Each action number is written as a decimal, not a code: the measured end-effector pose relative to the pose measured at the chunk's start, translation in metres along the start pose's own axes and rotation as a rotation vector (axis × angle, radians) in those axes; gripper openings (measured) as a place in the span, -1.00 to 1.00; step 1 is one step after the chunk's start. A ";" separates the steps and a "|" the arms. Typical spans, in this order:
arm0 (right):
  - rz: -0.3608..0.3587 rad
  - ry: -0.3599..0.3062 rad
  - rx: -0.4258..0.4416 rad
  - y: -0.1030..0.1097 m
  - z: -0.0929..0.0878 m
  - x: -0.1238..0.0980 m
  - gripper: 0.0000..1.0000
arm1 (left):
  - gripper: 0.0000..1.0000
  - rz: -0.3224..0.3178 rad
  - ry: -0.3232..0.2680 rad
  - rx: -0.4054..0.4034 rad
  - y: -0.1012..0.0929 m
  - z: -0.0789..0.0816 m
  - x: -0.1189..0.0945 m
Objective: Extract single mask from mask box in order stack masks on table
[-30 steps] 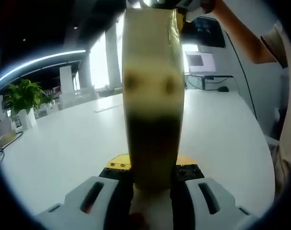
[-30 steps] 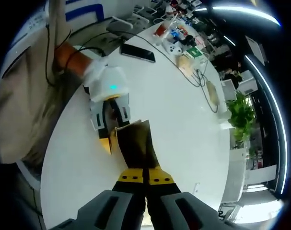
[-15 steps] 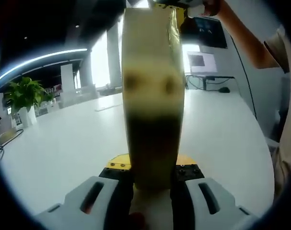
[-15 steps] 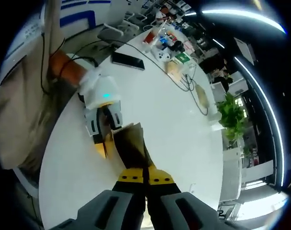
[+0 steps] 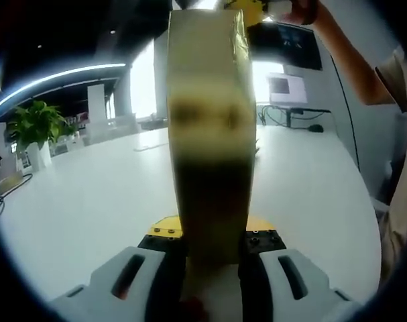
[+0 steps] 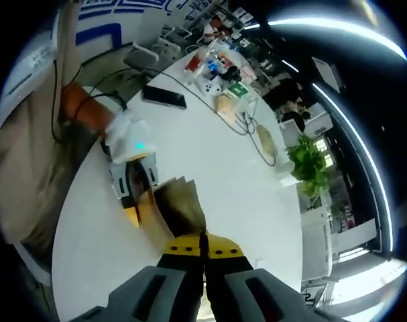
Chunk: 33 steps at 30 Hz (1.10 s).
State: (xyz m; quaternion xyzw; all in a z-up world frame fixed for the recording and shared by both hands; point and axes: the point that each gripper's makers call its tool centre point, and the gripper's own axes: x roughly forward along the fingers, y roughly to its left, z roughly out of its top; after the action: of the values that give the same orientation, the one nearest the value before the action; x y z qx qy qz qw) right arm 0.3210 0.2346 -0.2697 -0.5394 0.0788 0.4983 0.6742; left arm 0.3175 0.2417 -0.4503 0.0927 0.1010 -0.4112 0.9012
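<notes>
Gripping the mask box [image 5: 213, 154] above the white table [image 5: 89, 208], the left claw [image 6: 133, 191] clamps its near end; the right claw [image 6: 204, 245] pinches shut at its far end.

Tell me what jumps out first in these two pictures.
In the left gripper view, a tall tan cardboard mask box rises upright, clamped in the left hand-held gripper. In the right gripper view, the right hand-held gripper pinches its top over the white table, near a green potted plant.

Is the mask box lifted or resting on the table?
Lifted: the left gripper clamps the mask box from below, above the white table.
</notes>
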 end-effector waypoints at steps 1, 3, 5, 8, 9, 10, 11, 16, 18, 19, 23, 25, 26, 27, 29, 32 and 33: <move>-0.007 -0.005 0.006 -0.001 0.001 -0.001 -1.00 | -0.60 0.001 0.003 -0.002 0.000 -0.001 0.000; -0.013 -0.006 0.005 -0.001 0.001 -0.003 -1.00 | -0.60 0.002 0.007 -0.004 0.000 -0.001 0.000; -0.022 -0.012 0.005 -0.003 0.002 -0.005 -1.00 | -0.60 0.001 0.009 -0.009 0.001 -0.002 0.000; -0.038 -0.021 0.008 -0.006 0.003 -0.010 -1.00 | -0.60 -0.001 0.008 -0.011 0.001 -0.001 -0.001; -0.044 -0.024 0.011 -0.007 0.003 -0.012 -1.00 | -0.60 0.000 0.007 -0.006 0.002 -0.001 -0.001; -0.051 -0.027 0.015 -0.008 0.003 -0.014 -1.00 | -0.60 0.000 0.006 -0.005 0.002 -0.001 -0.001; -0.058 -0.030 0.017 -0.010 0.003 -0.015 -1.00 | -0.60 0.000 0.006 -0.004 0.002 -0.001 -0.001; -0.097 -0.047 0.028 -0.018 0.005 -0.022 -1.00 | -0.60 -0.002 0.006 -0.007 0.002 -0.001 -0.001; -0.112 -0.053 0.030 -0.021 0.006 -0.026 -1.00 | -0.60 -0.001 0.007 -0.008 0.002 -0.001 -0.001; -0.122 -0.057 0.034 -0.024 0.006 -0.028 -1.00 | -0.60 -0.001 0.007 -0.009 0.002 -0.001 -0.001; -0.149 -0.065 0.044 -0.030 0.007 -0.032 -1.00 | -0.60 -0.001 0.006 -0.006 0.002 -0.001 -0.001; -0.159 -0.069 0.046 -0.033 0.008 -0.035 -1.00 | -0.60 0.003 0.005 0.002 0.002 -0.001 -0.001; -0.167 -0.074 0.048 -0.035 0.009 -0.036 -1.00 | -0.60 0.005 0.005 0.001 0.002 -0.001 -0.002; -0.177 -0.077 0.047 -0.037 0.010 -0.039 -1.00 | -0.60 0.005 0.006 -0.002 0.001 -0.001 -0.002; -0.205 -0.084 0.043 -0.042 0.012 -0.046 -1.00 | -0.60 0.004 0.006 -0.003 0.000 -0.001 -0.002; -0.251 -0.105 0.057 -0.054 0.015 -0.058 -1.00 | -0.60 0.004 0.006 -0.004 -0.001 0.000 -0.002; -0.272 -0.107 0.058 -0.058 0.016 -0.062 -1.00 | -0.60 0.004 0.006 -0.001 -0.001 0.000 -0.001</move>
State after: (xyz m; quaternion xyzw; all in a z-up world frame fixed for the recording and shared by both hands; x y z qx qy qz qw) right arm 0.3280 0.2155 -0.1856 -0.4978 -0.0167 0.4281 0.7541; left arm 0.3158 0.2422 -0.4504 0.0937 0.1035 -0.4089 0.9018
